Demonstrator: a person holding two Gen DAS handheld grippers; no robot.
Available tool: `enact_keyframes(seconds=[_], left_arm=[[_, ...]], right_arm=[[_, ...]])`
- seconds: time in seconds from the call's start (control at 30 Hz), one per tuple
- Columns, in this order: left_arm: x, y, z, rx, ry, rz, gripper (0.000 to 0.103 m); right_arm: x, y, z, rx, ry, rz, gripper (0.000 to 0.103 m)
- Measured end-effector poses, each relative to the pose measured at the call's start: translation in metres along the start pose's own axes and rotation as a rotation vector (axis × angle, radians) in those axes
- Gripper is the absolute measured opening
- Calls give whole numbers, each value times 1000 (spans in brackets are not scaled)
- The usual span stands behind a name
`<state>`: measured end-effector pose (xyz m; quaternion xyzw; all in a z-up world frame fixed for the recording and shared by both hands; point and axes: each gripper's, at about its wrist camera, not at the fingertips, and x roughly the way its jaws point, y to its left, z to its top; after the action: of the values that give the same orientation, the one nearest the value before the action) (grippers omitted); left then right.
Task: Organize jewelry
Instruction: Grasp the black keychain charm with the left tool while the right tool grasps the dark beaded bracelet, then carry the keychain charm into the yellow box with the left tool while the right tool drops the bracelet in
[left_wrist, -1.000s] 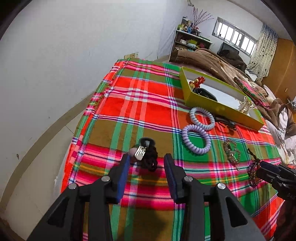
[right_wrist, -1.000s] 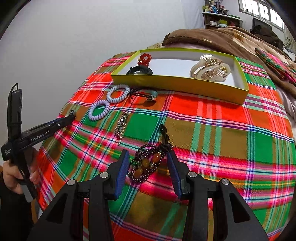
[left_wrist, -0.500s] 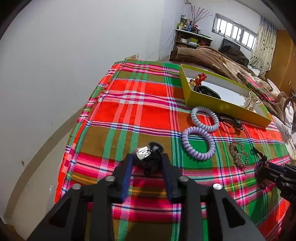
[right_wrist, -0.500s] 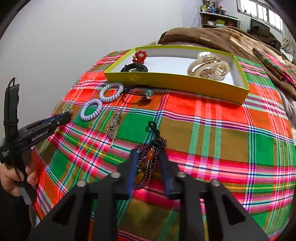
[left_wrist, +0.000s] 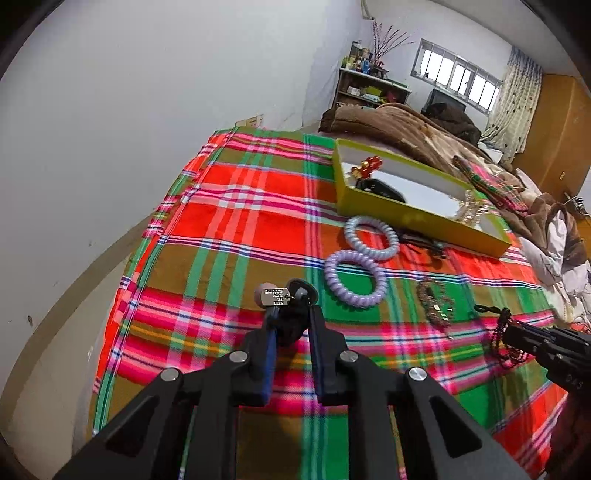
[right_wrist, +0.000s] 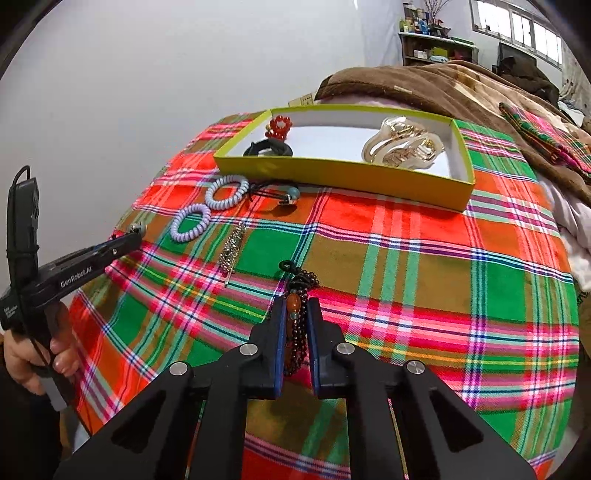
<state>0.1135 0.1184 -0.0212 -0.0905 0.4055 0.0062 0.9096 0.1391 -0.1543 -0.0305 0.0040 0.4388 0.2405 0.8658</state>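
The bead bracelet (right_wrist: 295, 332) is half buried between the pads, and the shelf (left_wrist: 369, 86) stuff is too tiny to make out.

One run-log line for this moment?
left hand-held gripper: shut on black hair tie | right hand-held gripper: shut on beaded bracelet | box: waiting

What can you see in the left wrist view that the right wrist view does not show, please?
Only the left wrist view shows the left gripper with jaws shut on the black hair tie with a silver tag, plus the curtain. Only the right wrist view shows the hand holding that gripper, and the right gripper shut on the beaded bracelet. Both show the yellow-green box, the two spiral hair ties and the plaid cloth.
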Motion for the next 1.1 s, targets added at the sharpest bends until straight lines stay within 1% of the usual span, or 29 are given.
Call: enact_keyframes(seconds=[0.37, 0.53, 0.83, 1.1], left_arm=[[-37, -31, -1, 36, -48, -53, 17], [-47, -46, 1, 55, -65, -76, 17], [-57, -67, 11, 73, -89, -125, 17], [-48, -83, 33, 105, -89, -149, 17]], right_arm=[[-38, -5, -2, 10, -74, 8, 6], [-53, -9, -2, 17, -100, 7, 6], [-68, -20, 5, 26, -134, 4, 6], [-67, -41, 26, 33, -157, -30, 6]])
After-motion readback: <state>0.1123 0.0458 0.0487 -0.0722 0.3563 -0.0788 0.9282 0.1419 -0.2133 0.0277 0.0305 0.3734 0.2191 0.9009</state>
